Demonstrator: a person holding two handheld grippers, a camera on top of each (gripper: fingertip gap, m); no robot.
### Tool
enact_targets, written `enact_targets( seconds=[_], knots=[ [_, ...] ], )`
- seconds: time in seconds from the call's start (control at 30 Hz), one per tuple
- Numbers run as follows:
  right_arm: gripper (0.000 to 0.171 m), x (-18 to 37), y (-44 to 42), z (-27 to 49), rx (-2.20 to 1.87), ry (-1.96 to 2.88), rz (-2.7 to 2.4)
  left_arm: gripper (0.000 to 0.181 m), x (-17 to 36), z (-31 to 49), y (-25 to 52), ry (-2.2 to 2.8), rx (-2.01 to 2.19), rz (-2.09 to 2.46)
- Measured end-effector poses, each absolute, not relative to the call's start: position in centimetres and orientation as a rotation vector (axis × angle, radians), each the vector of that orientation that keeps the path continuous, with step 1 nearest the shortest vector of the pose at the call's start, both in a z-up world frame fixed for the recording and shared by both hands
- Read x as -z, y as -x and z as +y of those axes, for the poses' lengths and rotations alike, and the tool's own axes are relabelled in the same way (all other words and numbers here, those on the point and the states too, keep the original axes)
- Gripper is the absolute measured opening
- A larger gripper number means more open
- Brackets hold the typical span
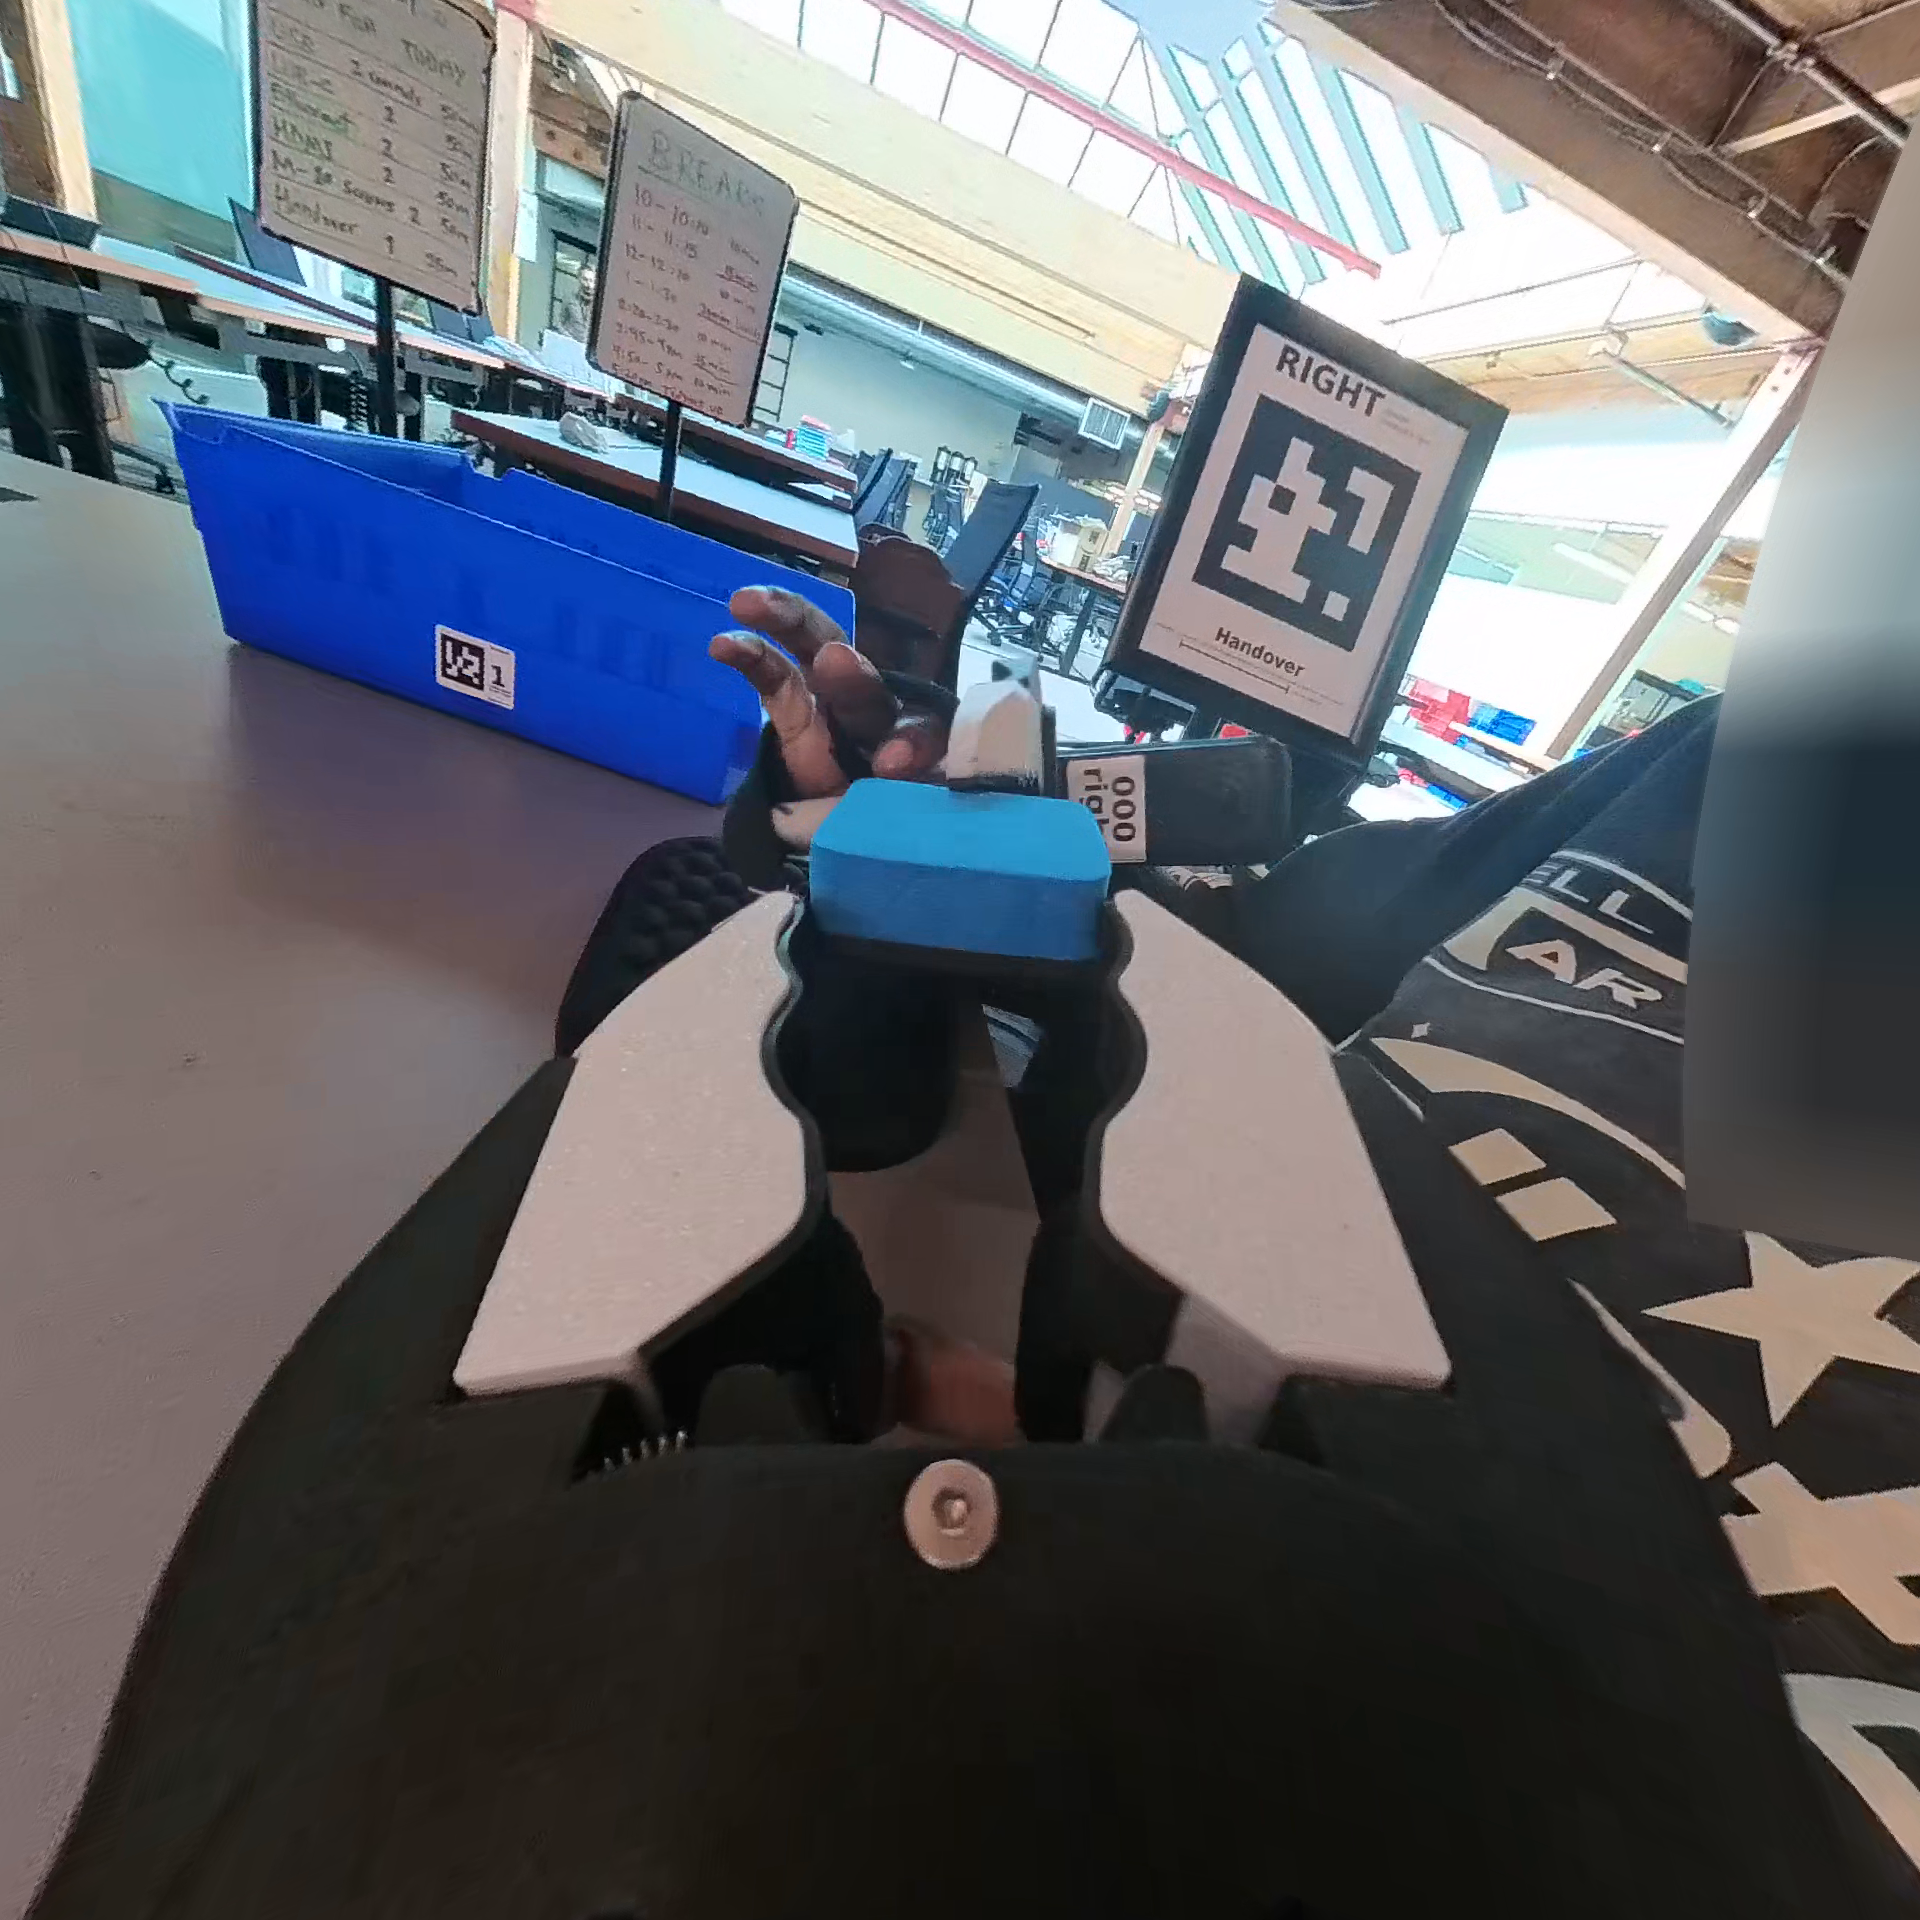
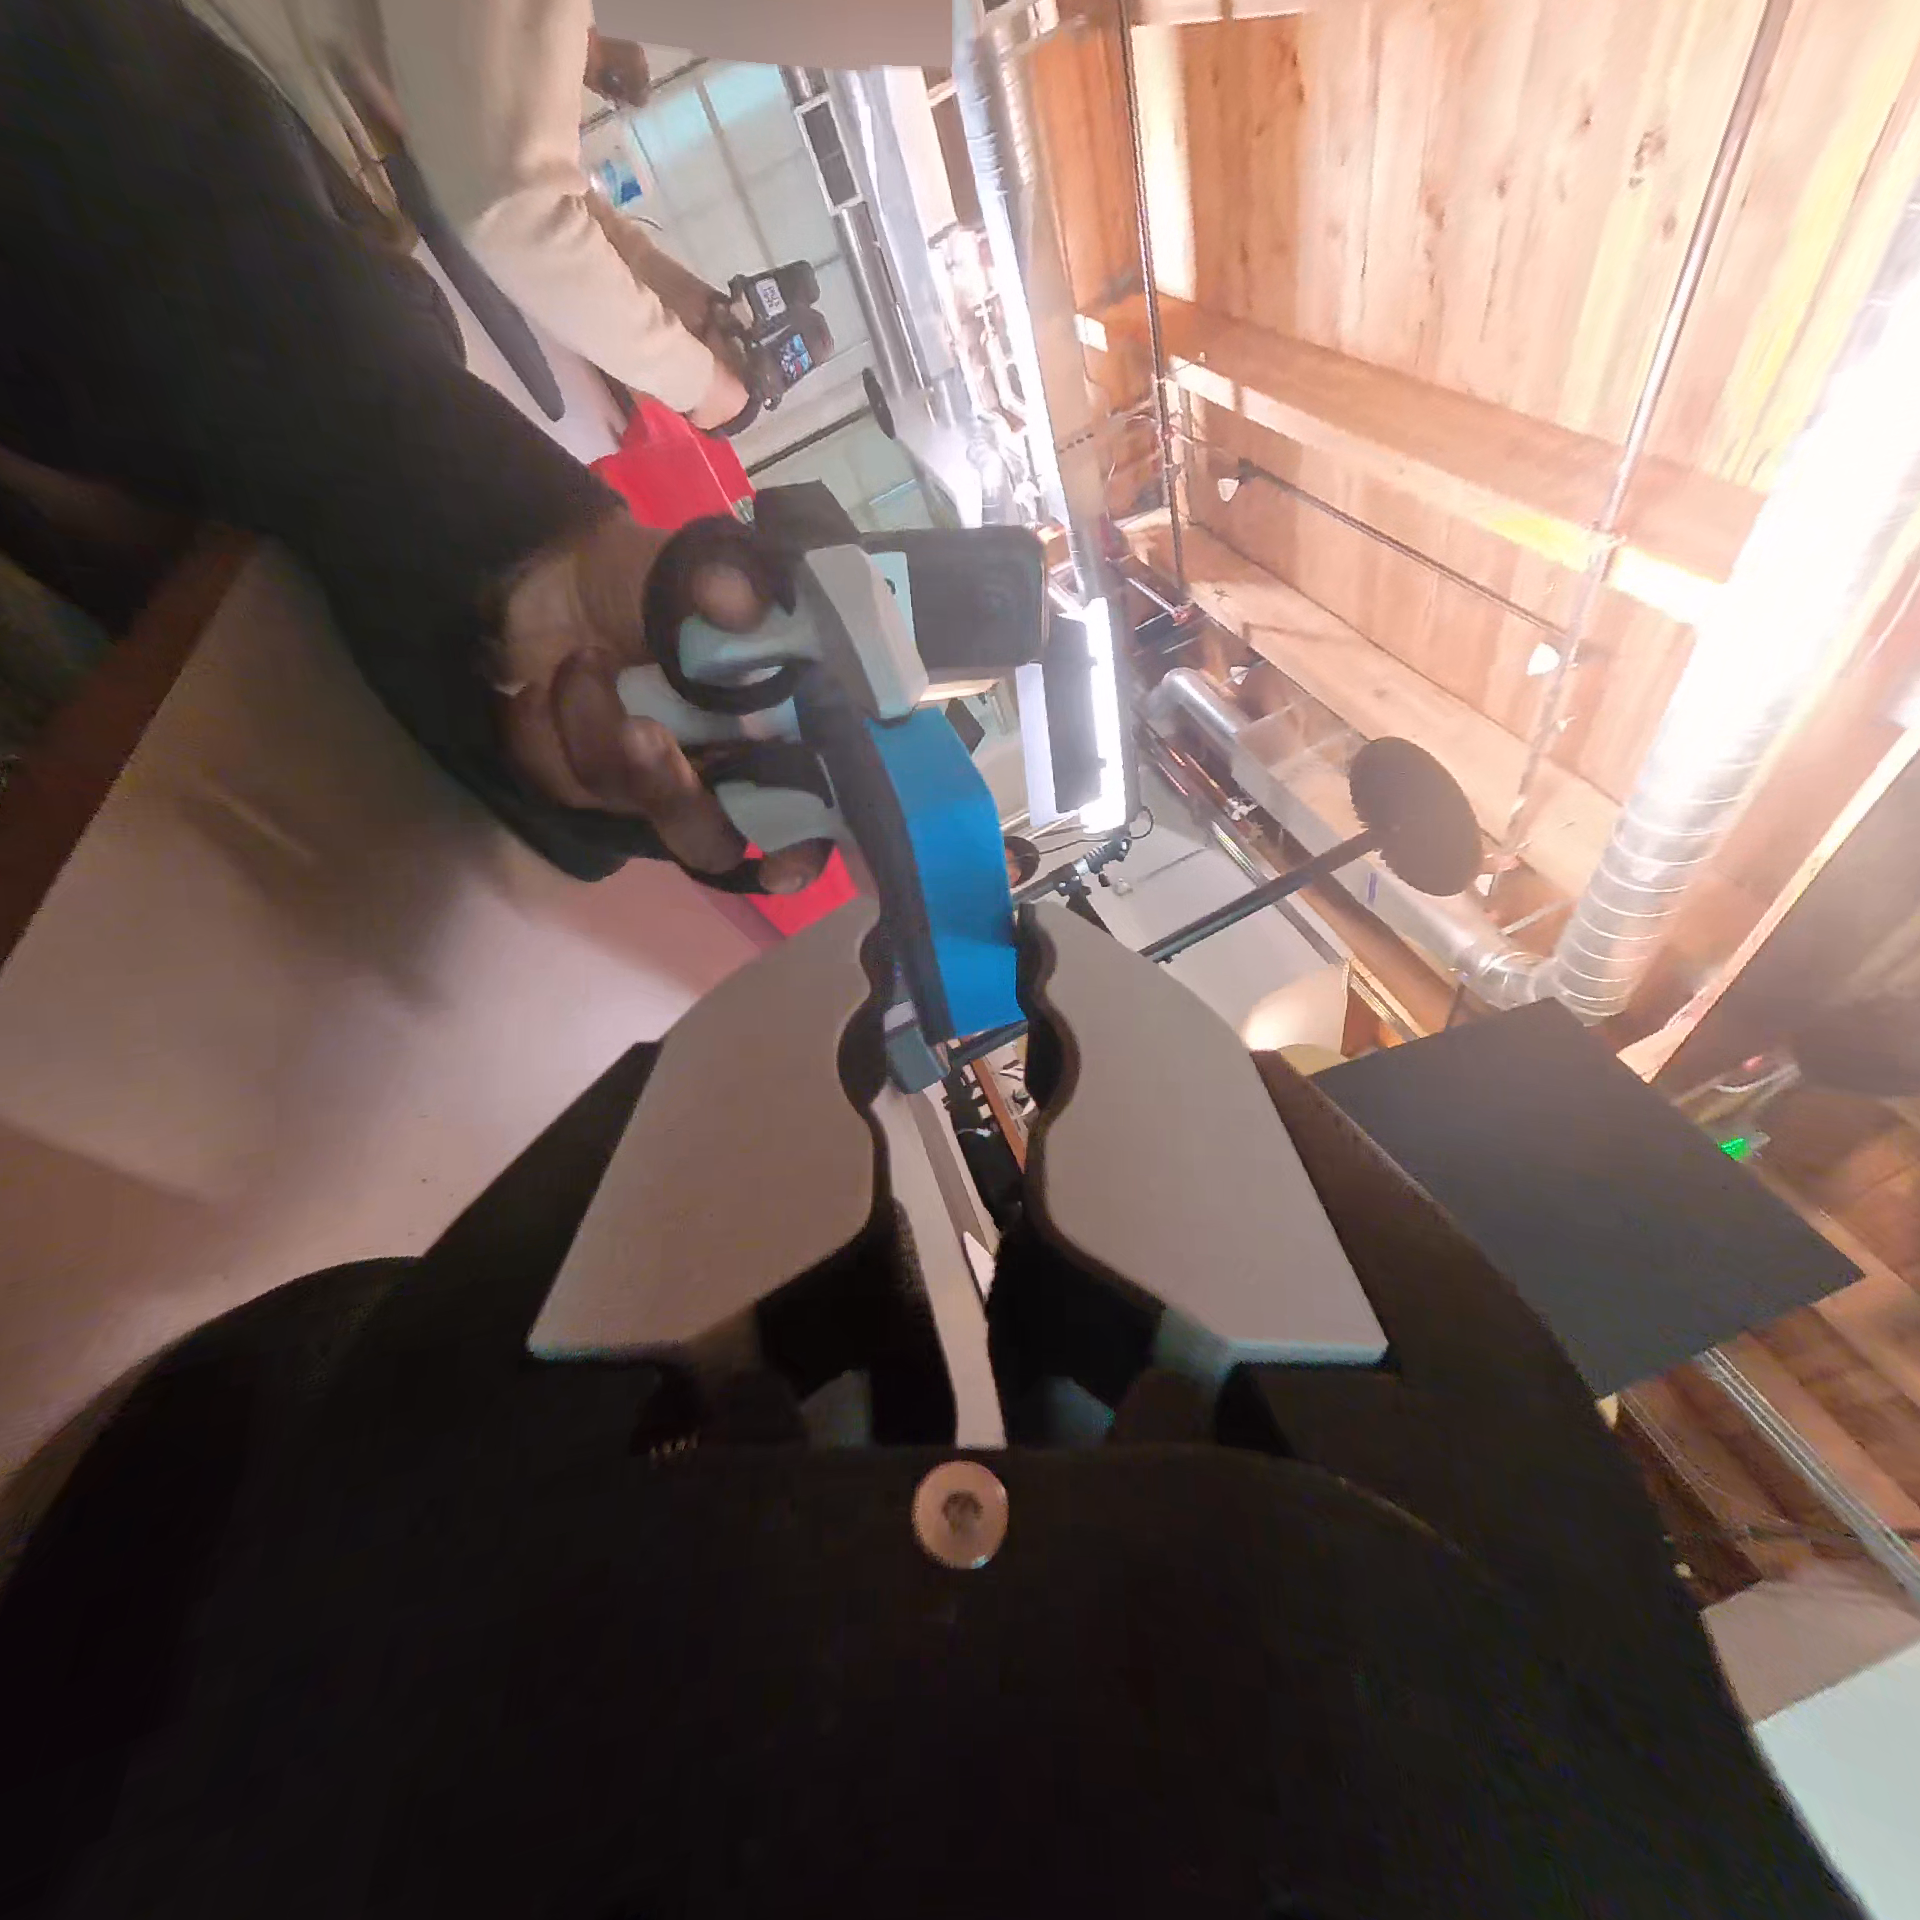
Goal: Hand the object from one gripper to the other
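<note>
The blue-and-black eraser block [image 1: 954, 896] sits between both sets of jaws: the left gripper [image 1: 951, 925] clamps its short end, the right gripper [image 2: 948, 971] closes across the far end, long axis bridging them.

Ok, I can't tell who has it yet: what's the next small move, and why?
Probably squeeze the right gripper shut on the blue block. Its fingers flank the block's end, while the left gripper seems to hold the other end; contact is unclear.
</note>
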State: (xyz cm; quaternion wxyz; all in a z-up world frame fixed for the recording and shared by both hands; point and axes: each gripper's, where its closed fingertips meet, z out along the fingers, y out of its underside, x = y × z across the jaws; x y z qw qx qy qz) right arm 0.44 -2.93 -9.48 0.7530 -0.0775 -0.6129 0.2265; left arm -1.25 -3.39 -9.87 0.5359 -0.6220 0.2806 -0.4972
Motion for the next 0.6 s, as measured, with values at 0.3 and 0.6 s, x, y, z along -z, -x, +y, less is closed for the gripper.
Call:
enact_targets(
  seconds=[0.3,0.6],
  knots=[
    [0.020,8.5,-1.3,-2.4,-1.051,0.461,-1.364,0.062,6.8,-3.7,1.6,1.071,0.596,0.789],
    [0.020,8.5,-1.5,-2.3,-1.311,0.568,-1.385,0.034,7.9,-3.3,0.8,1.087,0.464,0.863]
  ],
)
